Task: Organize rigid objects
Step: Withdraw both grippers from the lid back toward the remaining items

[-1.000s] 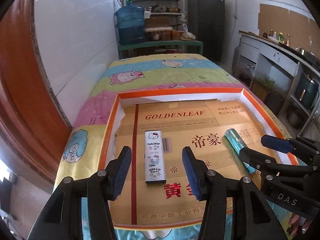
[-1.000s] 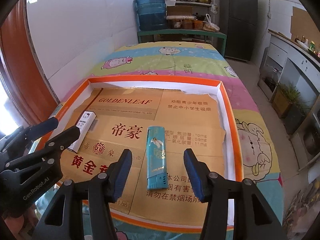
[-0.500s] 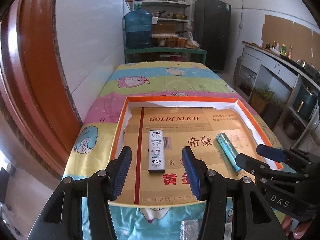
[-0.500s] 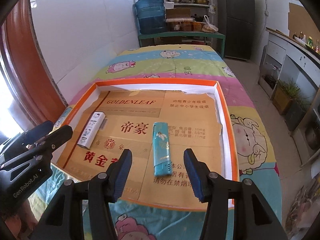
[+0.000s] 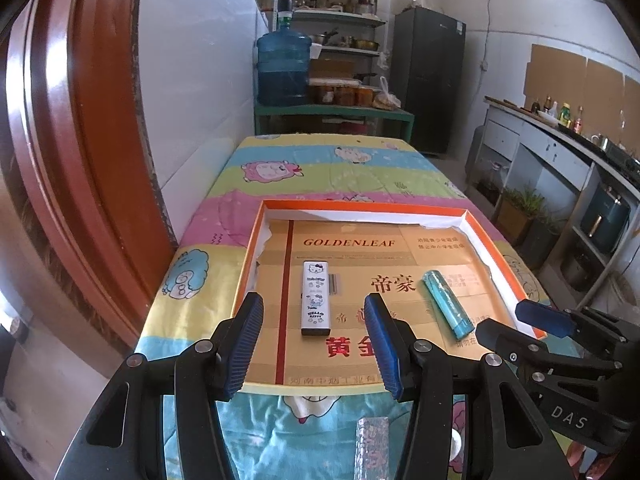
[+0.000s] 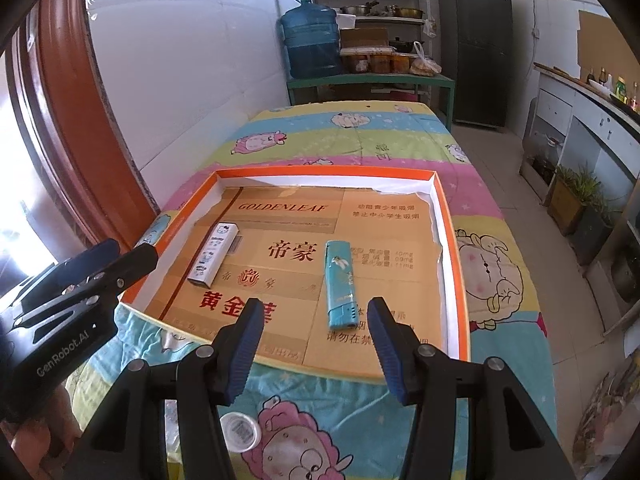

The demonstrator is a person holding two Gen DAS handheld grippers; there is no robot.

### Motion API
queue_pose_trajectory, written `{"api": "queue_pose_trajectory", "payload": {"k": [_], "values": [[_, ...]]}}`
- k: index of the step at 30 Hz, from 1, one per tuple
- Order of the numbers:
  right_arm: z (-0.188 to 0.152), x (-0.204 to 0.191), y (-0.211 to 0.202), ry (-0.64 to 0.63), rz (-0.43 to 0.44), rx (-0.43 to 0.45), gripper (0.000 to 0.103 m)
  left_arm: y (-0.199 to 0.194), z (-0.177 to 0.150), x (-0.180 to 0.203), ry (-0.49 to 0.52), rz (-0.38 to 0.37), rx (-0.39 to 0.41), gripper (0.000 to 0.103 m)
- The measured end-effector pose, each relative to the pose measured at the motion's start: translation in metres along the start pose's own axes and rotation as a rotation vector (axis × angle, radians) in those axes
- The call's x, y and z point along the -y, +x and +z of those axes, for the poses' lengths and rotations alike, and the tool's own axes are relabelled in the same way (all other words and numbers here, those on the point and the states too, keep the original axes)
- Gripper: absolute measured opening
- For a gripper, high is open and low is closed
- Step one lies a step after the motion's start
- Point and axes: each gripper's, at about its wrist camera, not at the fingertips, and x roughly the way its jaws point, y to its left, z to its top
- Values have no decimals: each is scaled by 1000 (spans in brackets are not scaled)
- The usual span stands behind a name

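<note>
An orange-rimmed shallow box [image 5: 360, 206] [image 6: 320, 171] lined with cardboard lies on a cartoon-print cloth. Inside it rest a white Hello Kitty lighter [image 5: 315, 297] [image 6: 214, 252] on the left and a teal lighter [image 5: 446, 303] [image 6: 340, 284] on the right. My left gripper [image 5: 314, 346] hovers open in front of the box's near edge, in line with the white lighter, holding nothing. My right gripper [image 6: 316, 346] hovers open before the near edge too, just short of the teal lighter, also empty. Each gripper shows at the side of the other's view.
On the cloth near me lie a silvery patterned bar [image 5: 374, 446] and a small round white lid [image 6: 240, 430]. A white wall and red door frame [image 5: 68, 140] run along the left. A water jug [image 5: 283, 68], shelves and a counter stand beyond.
Both grippers have drawn back and up from the box; the lighters now sit farther away and the box's near edge and cloth have come into view. Both pairs of jaws stay equally wide.
</note>
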Motion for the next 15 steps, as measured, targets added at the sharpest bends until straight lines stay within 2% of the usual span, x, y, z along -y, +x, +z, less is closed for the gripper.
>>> {"api": "queue_pose_trajectory", "payload": {"k": [15], "values": [[-16, -7, -16, -13, 7, -6, 53, -23, -9, 1, -4, -2, 11, 54]]}}
